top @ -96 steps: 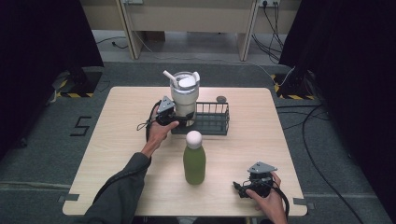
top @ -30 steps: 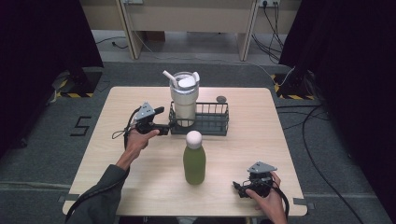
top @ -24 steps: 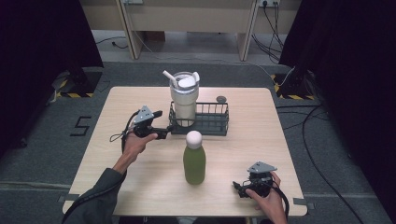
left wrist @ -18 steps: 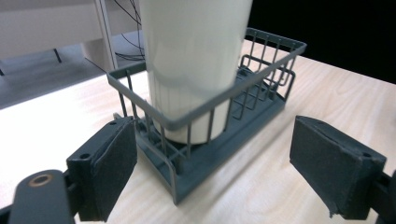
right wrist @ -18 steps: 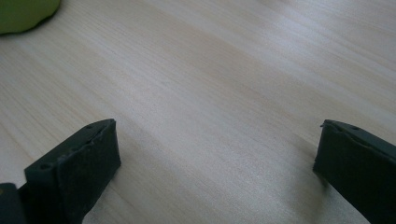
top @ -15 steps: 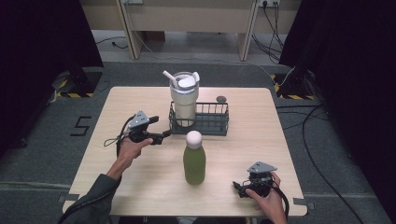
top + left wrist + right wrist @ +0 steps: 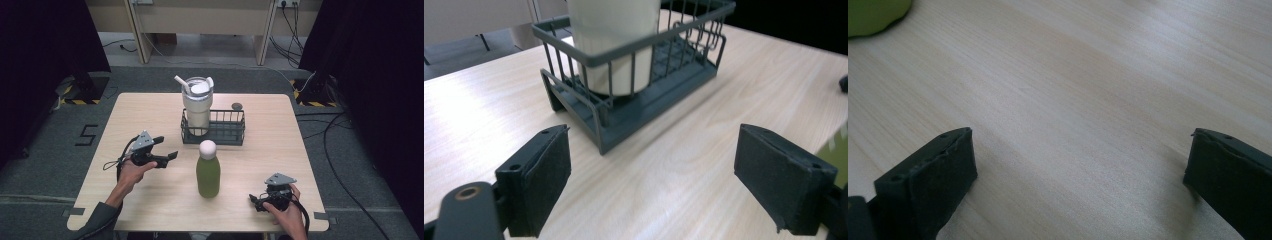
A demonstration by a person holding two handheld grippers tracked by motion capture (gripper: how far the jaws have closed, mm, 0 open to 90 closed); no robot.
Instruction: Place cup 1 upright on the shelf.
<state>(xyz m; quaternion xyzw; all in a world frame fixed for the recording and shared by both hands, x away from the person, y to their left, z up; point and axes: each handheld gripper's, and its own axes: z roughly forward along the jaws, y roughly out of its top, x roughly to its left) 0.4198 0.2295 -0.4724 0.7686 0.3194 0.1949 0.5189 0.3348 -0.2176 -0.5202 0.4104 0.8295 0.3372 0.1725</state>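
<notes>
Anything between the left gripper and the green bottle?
Nothing visible. The left gripper is open, jaws aimed right toward the green bottle, with bare table between them. The wire basket holding the tumbler sits farther back, off that line.

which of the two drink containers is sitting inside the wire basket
The cream tumbler with the straw stands in the left end of the dark wire basket. The green bottle with the white cap stands on the bare table in front of it.
</notes>
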